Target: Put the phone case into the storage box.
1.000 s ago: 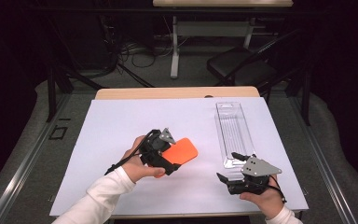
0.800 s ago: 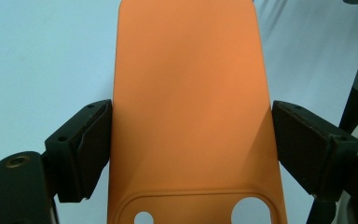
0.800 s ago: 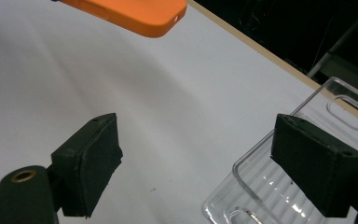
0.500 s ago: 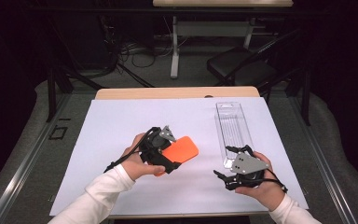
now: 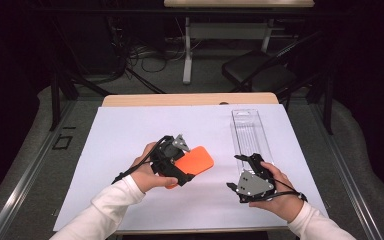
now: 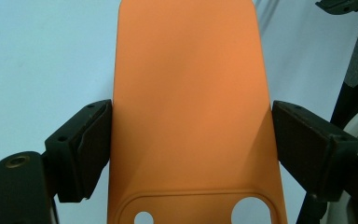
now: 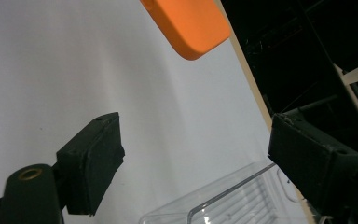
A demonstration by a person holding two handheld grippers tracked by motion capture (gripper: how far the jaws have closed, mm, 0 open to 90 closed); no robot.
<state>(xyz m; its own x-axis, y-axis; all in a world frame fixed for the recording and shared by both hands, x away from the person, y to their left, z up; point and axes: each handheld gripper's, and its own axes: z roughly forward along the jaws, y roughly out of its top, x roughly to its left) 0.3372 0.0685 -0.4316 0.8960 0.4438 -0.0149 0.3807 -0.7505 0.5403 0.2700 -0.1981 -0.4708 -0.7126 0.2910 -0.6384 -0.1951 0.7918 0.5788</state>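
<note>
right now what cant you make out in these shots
- Orange phone case: its camera end is cut off by the bottom edge in the left gripper view; in the high view the left tool covers that end.
- Clear plastic package: its near end is hidden behind the right tool in the high view.

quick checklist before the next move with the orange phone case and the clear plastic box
1. Left gripper grips the orange case by both side edges: ok.
2. Case lifted off the white sheet: cannot tell.
3. Right gripper open with nothing between its jaws: ok.
4. Clear plastic box lying flat on the sheet: ok.
5. Right gripper at the box's near end: ok.
6. Box open and ready for the case: cannot tell.
</note>
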